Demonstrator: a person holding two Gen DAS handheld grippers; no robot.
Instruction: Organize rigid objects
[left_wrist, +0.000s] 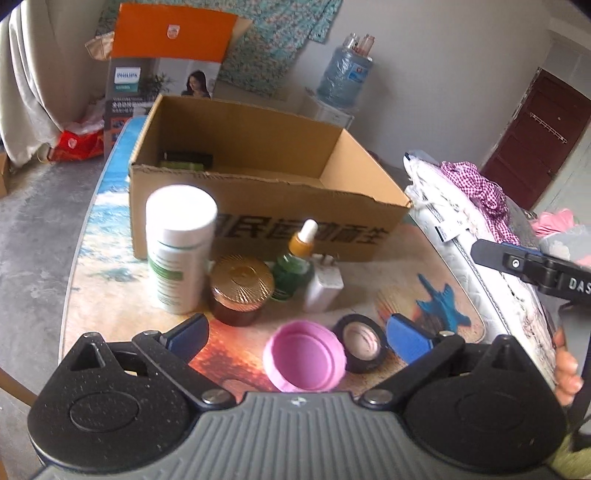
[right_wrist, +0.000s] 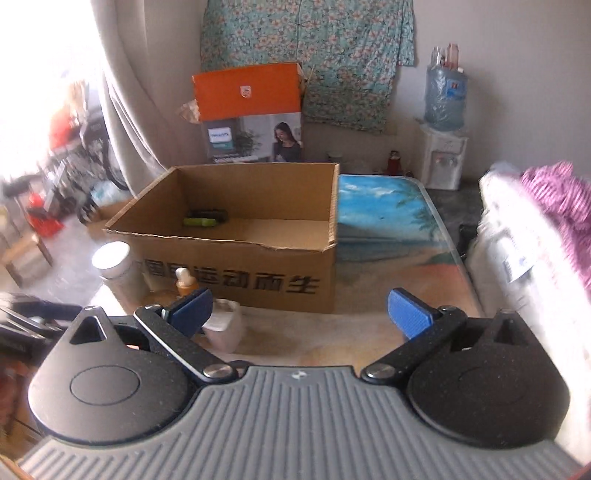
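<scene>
An open cardboard box (left_wrist: 258, 218) stands on the table and holds a dark and green item (left_wrist: 184, 159). In front of it are a white bottle (left_wrist: 179, 247), a brown jar with a gold lid (left_wrist: 240, 291), a green dropper bottle (left_wrist: 297, 258), a white plug adapter (left_wrist: 324, 284), a pink cap (left_wrist: 304, 355) and a black tape roll (left_wrist: 360, 341). My left gripper (left_wrist: 297, 338) is open, with the pink cap and tape roll between its fingers. My right gripper (right_wrist: 300, 312) is open and empty in front of the box (right_wrist: 236, 269), its left finger beside the adapter (right_wrist: 223, 328).
The table (left_wrist: 369, 295) has a beach print and a rounded edge. A mattress with piled clothes (left_wrist: 476, 192) lies at the right. A Philips carton (left_wrist: 162, 74) and a water dispenser (right_wrist: 445, 140) stand behind the table. The right gripper's arm (left_wrist: 535, 271) shows at the right edge.
</scene>
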